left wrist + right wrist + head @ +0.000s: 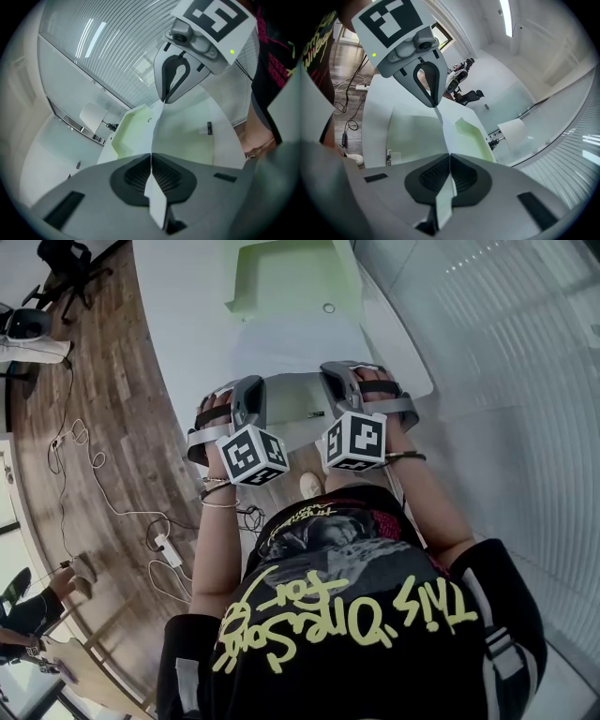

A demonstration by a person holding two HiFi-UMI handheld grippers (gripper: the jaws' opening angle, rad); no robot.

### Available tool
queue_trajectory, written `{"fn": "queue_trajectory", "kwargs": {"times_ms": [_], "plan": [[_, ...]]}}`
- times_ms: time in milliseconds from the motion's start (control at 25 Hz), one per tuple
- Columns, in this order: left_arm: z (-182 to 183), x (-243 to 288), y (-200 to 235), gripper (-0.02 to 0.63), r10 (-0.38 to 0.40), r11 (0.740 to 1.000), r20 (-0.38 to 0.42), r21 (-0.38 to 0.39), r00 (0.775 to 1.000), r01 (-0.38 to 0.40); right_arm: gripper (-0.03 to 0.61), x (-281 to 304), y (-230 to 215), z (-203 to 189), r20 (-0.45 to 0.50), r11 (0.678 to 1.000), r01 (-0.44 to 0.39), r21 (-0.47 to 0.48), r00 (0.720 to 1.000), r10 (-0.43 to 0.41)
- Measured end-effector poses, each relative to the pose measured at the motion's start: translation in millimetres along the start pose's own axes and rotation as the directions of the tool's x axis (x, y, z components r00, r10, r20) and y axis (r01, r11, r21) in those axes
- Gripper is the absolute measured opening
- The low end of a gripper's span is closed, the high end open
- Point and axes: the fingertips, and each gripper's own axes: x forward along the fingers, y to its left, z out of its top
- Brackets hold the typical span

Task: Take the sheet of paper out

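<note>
In the head view a white sheet of paper [296,395] is stretched between my two grippers above a white table [187,324]. The left gripper [251,395] is shut on its left edge and the right gripper [336,381] on its right edge. A pale green folder [281,277] lies open further along the table. In the left gripper view the closed left gripper [151,159] pinches the paper [187,138], and the right gripper [165,98] clamps the far edge. Seen from the right gripper view, the right gripper [449,159] bites the paper [417,136], with the left gripper [435,102] across from it.
The table's curved edge runs on the left above a wooden floor [112,399] with loose cables [94,465] and a power strip [169,549]. A ribbed glass wall [525,381] stands on the right. An office chair [66,263] stands at the far left, and another person [28,615] is at the lower left.
</note>
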Motion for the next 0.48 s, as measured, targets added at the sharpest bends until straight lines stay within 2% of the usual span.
{"fn": "queue_trajectory", "kwargs": {"times_ms": [480], "plan": [[6.5,-15.4,14.7,0.012,0.067,0.998,0.019,-0.005,0.998,-0.067,0.009,-15.9,-14.2,9.2,0.023,0.997,0.068,-0.044,0.997,-0.067]]}}
